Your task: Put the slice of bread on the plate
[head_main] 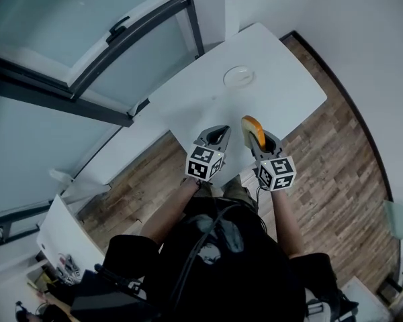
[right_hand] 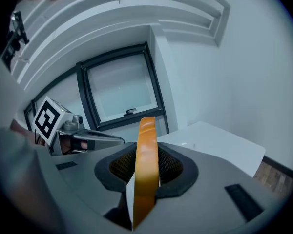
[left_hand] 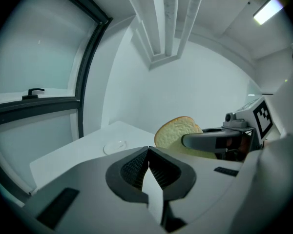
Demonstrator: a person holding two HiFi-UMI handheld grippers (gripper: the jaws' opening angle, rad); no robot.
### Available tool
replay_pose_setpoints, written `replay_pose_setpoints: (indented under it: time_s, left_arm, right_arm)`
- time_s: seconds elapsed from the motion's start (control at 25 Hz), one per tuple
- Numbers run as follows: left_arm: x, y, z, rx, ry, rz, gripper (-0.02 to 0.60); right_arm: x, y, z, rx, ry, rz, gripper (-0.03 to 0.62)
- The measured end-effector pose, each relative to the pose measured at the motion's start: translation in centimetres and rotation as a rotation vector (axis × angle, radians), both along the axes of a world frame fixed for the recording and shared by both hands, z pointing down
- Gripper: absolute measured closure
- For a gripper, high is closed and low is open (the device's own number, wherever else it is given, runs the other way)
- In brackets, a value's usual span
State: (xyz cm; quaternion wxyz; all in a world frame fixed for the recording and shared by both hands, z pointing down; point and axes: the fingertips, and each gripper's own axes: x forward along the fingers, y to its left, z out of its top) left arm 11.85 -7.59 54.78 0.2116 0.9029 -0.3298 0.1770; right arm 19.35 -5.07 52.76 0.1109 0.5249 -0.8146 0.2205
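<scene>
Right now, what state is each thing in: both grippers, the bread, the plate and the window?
Left gripper: jaws shut, nothing between them.
Right gripper: shut on the slice of bread.
Slice of bread: held upright on edge, not yet on the plate.
Plate: empty, lying on the white table.
Window: looks closed.
</scene>
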Motion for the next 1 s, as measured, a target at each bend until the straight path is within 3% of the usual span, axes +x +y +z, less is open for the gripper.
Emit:
replay_pose_setpoints:
  time_s: [0.36, 0.6, 0.76, 1.0]
  left_arm:
    - [1.4, -9.9, 7.9, -0.123, -0.042, -0.034, 0.577]
    - [0.5, -14.8, 11.9, -0.180, -0.067, -0.078, 0.577]
    - [-0.1, -15.8, 12.5, -0.209, -0.033, -0.095, 0.577]
    - [-2.2, -16.0, 12.7, -0.243, -0.013, -0.113, 0.577]
  right_arm:
    - [-0.1, -12.2, 7.8, 0.035, 0.356, -0.154, 0.494]
    - [0.8, -21.3, 16.3, 0.066, 0.857, -0.248, 0.494]
    - [1.7, -25.9, 19.9, 0.059, 1.043, -0.300, 0.494]
    - [1.1, -30.6, 22.5, 0.125, 1.337, -0.443, 0.494]
